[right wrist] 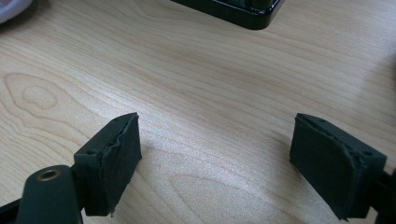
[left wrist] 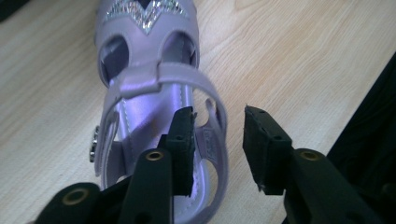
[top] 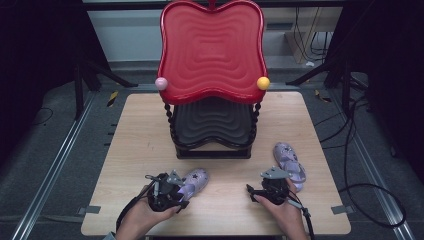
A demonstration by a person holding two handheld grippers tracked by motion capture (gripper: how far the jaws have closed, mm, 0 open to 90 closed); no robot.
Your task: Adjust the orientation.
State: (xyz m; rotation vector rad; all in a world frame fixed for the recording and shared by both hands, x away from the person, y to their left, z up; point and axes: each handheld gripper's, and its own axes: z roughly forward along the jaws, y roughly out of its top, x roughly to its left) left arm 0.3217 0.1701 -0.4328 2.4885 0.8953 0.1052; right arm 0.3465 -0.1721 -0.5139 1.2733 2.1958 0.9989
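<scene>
A lilac child's sandal [top: 195, 181] [left wrist: 154, 93] with a glittery toe lies on the wooden table [top: 140, 145] at the front left. My left gripper [top: 186, 190] [left wrist: 219, 140] stands at its heel end, open: one jaw sits inside the shoe, the other outside, and the heel strap runs between them without being pressed. The matching second sandal [top: 290, 159] lies at the front right. Just left of and below that shoe, my right gripper [top: 257, 190] [right wrist: 215, 158] is open wide over bare wood, with nothing between its pads.
A two-tier stand rises mid-table: a wavy red tray [top: 212, 50] on top, a black tray [top: 212, 122] beneath, and its black base [right wrist: 233, 11] on the wood. A pink ball [top: 161, 83] and a yellow ball [top: 263, 83] cap its posts. Cables trail on the floor at right.
</scene>
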